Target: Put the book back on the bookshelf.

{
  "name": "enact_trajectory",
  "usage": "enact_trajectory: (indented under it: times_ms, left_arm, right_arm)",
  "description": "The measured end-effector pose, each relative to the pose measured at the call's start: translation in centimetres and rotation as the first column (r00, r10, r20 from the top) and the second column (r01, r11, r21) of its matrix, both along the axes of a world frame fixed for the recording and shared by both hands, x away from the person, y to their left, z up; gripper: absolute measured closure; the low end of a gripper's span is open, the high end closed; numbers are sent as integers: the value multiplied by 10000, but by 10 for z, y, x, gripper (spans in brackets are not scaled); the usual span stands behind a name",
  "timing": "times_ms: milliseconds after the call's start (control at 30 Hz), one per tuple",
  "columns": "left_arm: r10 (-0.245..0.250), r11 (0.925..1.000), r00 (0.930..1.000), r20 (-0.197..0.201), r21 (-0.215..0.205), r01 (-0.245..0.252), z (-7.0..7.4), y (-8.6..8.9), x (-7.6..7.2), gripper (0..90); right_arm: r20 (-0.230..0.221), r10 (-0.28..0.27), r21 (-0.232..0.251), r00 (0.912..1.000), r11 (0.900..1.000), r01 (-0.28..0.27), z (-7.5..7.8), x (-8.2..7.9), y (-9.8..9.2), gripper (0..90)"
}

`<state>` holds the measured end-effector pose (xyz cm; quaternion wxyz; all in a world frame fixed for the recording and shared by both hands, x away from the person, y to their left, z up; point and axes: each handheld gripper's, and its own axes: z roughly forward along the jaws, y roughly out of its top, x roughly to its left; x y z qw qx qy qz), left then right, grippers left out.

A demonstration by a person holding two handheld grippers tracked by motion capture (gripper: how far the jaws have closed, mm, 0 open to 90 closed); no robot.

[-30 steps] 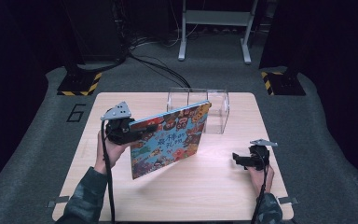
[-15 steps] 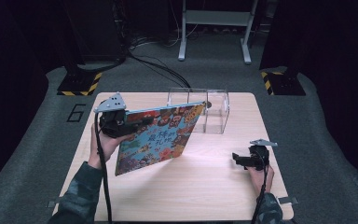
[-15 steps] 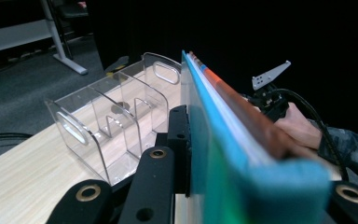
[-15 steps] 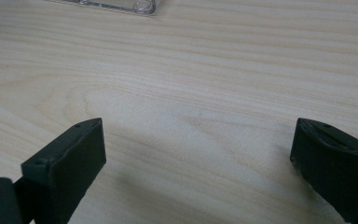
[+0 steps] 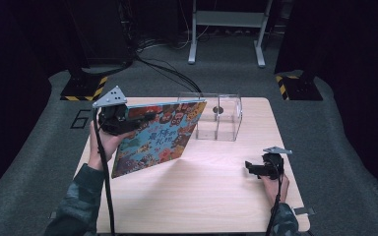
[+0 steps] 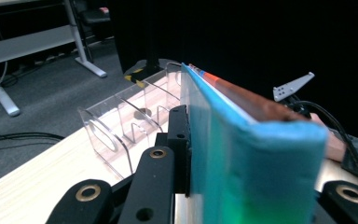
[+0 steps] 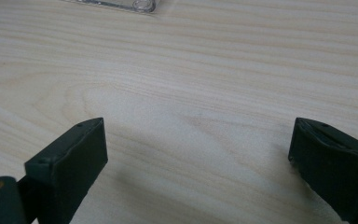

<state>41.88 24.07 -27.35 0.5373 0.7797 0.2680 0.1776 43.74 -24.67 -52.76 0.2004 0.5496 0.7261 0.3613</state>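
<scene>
Currently left claw [image 5: 128,119] is clamped on the book [image 5: 155,140], gripping it at the upper left corner near the spine edge. In the left gripper view the jaws pinch the book's teal edge [image 6: 242,154], cover running straight out from the claw. Book is held clear of the worktop [image 5: 216,196], tilted, top edge roughly level, lower corner hanging down toward the person's left forearm. Cover faces the camera in the high view.

Key relation: the clear rack [image 5: 219,118] sits just beyond and to the right of the book's far end, at the back of the worktop. The book's long top edge already points at it. The rack's upright dividers [image 6: 116,135] show in the left gripper view, left of the book, near. Judging by this, the next step is to slide or lower the book into a rack slot, which needs the book turned upright and lined up with a gap between dividers. Which slot, can't tell.

Right claw [image 5: 258,168] rests low at the right front of the worktop, jaws wide, nothing between them; the right gripper view shows bare wood under it and a bit of the rack base [image 7: 121,4] at the top. It is well apart from the book and rack. Left hand is the nearer one and does the work.

Risk: the corner grip lets the book sag or swing.
</scene>
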Motion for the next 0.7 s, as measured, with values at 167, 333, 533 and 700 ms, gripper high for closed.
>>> enact_trajectory:
  times_ms: [167, 333, 533, 700]
  left_arm:
    - [190, 9998, 9998, 67, -96, -189, 2, 0, 4, 807]
    - [503, 9983, 9986, 141, -294, -498, 4, 0, 10, 806]
    - [1124, 9894, 9933, 283, -952, -1092, 9, 5, 17, 806]
    - [1465, 9839, 9879, 515, -1105, -1402, 12, 3, 21, 806]
  right_arm:
    - [-4, 8, -40, 10000, 10000, -8, 0, 0, 0, 40]
    - [8, -5, -53, 10000, 10000, 5, 0, 0, 0, 42]
    - [-2, -34, -73, 10000, 10000, 34, 0, 0, 0, 47]
    - [8, -8, -85, 10000, 10000, 8, 0, 0, 0, 50]
